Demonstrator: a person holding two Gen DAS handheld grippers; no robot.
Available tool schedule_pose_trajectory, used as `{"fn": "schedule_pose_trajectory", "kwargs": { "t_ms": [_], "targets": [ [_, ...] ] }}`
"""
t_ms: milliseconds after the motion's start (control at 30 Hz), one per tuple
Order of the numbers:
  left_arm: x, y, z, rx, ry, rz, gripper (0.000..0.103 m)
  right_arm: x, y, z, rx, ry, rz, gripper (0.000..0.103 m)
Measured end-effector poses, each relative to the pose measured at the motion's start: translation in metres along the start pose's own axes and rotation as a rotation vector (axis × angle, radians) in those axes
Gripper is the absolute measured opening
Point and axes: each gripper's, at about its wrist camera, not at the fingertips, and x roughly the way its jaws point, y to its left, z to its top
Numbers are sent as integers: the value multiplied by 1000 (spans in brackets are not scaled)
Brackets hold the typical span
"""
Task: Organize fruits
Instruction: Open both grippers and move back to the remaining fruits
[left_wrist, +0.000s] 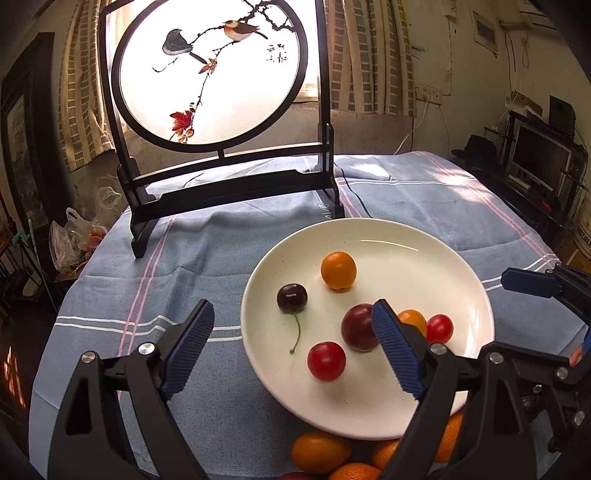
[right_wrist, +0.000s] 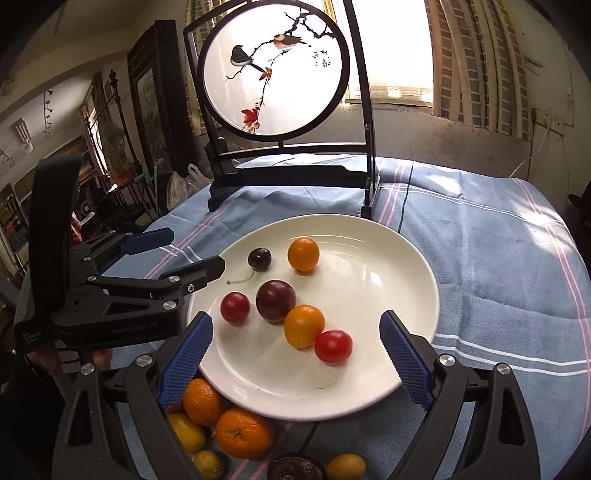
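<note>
A white plate (left_wrist: 424, 243) (right_wrist: 388, 258) on the blue cloth holds a dark cherry (left_wrist: 291, 298) (right_wrist: 259, 257) with a stem, two orange fruits (left_wrist: 338, 271) (right_wrist: 303, 325), a dark plum (left_wrist: 357, 327) (right_wrist: 275, 301) and two red cherry tomatoes (left_wrist: 326, 360) (right_wrist: 333, 346). My left gripper (left_wrist: 291, 347) is open and empty over the plate's near left rim. My right gripper (right_wrist: 297, 358) is open and empty over the plate's near rim. Loose oranges and small yellow fruits (right_wrist: 221, 424) (left_wrist: 321, 452) lie on the cloth in front of the plate.
A dark-framed round bird screen (left_wrist: 218, 74) (right_wrist: 275, 70) stands on the cloth behind the plate. A black cable (left_wrist: 354, 192) runs past its foot. Plastic bags (left_wrist: 70, 240) lie beyond the table's left edge. A dark round object (right_wrist: 295, 469) lies at the near edge.
</note>
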Motion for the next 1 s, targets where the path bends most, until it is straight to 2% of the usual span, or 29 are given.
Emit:
{"fn": "schedule_pose_trajectory", "kwargs": {
  "t_ms": [100, 267, 433, 600, 667, 800, 900, 1000],
  "targets": [
    [-6, 3, 2, -5, -17, 6, 86, -4, 3, 0, 20, 5, 34, 95],
    [-22, 9, 6, -12, -58, 2, 86, -10, 9, -5, 71, 45, 139, 95],
    [-44, 17, 10, -31, -107, -7, 87, -35, 22, -13, 25, -12, 120, 95],
    [-70, 25, 2, -63, -149, -51, 87, -50, 25, -38, 44, 30, 121, 95],
    [-76, 25, -10, -47, -134, -60, 89, -55, 27, -53, 20, 45, 78, 95],
    [-85, 23, -45, 31, -61, -45, 90, -67, 38, -84, -65, 62, 42, 95],
    [-89, 22, -75, 90, -9, -36, 91, -70, 43, -101, -93, 96, 40, 95],
    [-92, 17, -102, 169, 24, -42, 97, -66, 46, -112, -102, 139, 55, 95]
  ]
}}
